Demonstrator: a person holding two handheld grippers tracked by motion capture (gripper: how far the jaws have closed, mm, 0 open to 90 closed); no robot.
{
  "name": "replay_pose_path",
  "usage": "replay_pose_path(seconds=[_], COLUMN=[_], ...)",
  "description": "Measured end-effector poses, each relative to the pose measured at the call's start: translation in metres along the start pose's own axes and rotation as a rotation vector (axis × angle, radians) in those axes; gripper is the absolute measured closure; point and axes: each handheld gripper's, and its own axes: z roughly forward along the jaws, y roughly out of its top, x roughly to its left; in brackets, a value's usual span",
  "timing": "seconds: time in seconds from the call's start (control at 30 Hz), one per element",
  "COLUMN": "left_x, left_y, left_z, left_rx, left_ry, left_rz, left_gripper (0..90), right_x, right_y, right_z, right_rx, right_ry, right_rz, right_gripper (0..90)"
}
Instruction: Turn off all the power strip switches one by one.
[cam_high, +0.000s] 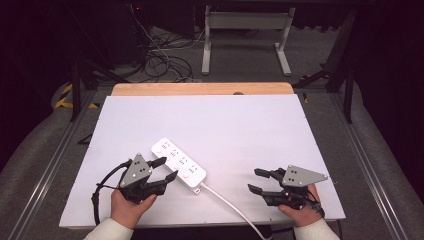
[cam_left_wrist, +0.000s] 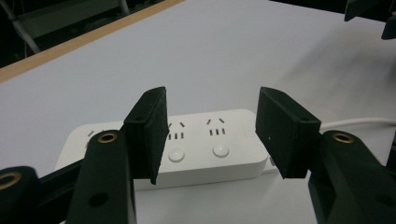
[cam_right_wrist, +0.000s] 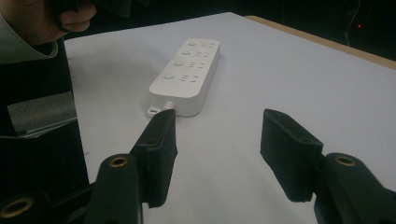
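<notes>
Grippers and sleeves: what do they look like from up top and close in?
Both are black two-jaw tools. The left claw and right claw each carry a grey three-cornered plate with small dots. The flat rectangular pads sit on arms with brass-ringed holes. A black cable loops from the left one. The person wears white sleeves.

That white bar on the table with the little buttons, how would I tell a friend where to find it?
Start at the white table and look to its near left. The power strip lies there at a slant, just ahead of the left gripper. It is white, with a cord trailing off the near edge.
</notes>
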Motion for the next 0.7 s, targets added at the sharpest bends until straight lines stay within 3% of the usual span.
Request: replay_pose_path(seconds=[0.17,0.23,0.37,0.53,0.6,0.63,0.7], left_x=[0.001,0.000,-0.006,-0.002,-0.001,0.001,0.001], left_y=[0.005,0.006,0.013,0.015,0.015,0.015,0.016], left_z=[0.007,0.009,0.018,0.023,0.023,0.024,0.025], left_rx=[0.004,0.011,0.041,0.047,0.056,0.086,0.092], left_ry=[-0.020,-0.018,0.000,-0.008,-0.028,-0.060,-0.065], left_rz=[-0.010,-0.003,0.050,0.043,0.037,0.040,0.045], left_gripper=[44.3,44.4,44.0,37.3,43.5,46.1,48.9], right_x=[0.000,0.000,0.000,0.000,0.000,0.000,0.000], right_y=[0.000,0.000,0.000,0.000,0.000,0.000,0.000], right_z=[0.000,0.000,0.001,0.000,0.000,0.000,0.000], right_rx=[0.001,0.003,0.005,0.005,0.006,0.006,0.006], right_ry=[-0.003,0.000,0.005,0.003,0.003,0.003,0.003], right_rz=[-0.003,-0.002,0.000,-0.004,-0.004,-0.005,-0.005], right_gripper=[46.2,46.1,46.0,46.0,46.1,46.0,46.0])
